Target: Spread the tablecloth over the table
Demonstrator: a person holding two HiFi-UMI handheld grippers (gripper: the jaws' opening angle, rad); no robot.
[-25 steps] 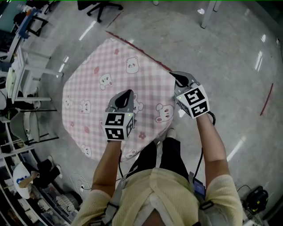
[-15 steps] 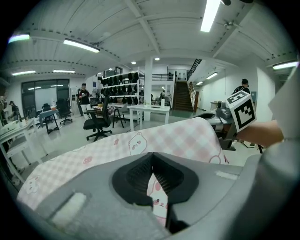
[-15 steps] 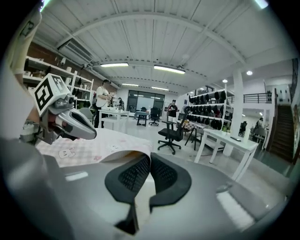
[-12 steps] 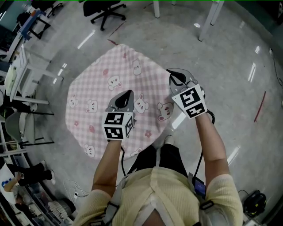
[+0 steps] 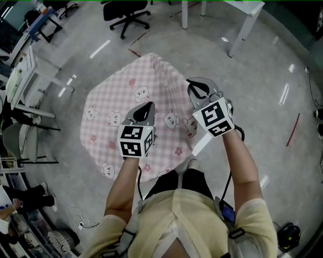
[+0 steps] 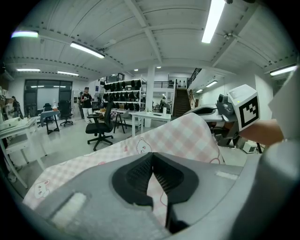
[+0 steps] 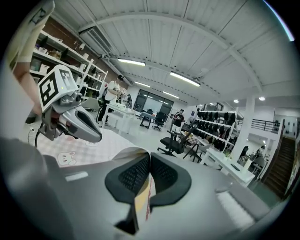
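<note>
A pink checked tablecloth with bear prints hangs spread out above the grey floor, held up by its near edge. My left gripper is shut on that edge, and cloth runs out from between its pads. My right gripper is shut on the cloth's right corner, where a folded strip sits pinched between its pads. Each gripper shows in the other's view: the right gripper and the left gripper. No table lies under the cloth.
White tables stand at the back right, a black office chair at the back. Desks and shelving line the left side. Red tape marks lie on the floor at the right. People stand far off by the racks.
Both grippers have risen with the cloth still held, and the right one has rolled. The cloth now lies farther ahead and looks smaller, with more floor and furniture in view beyond it.
</note>
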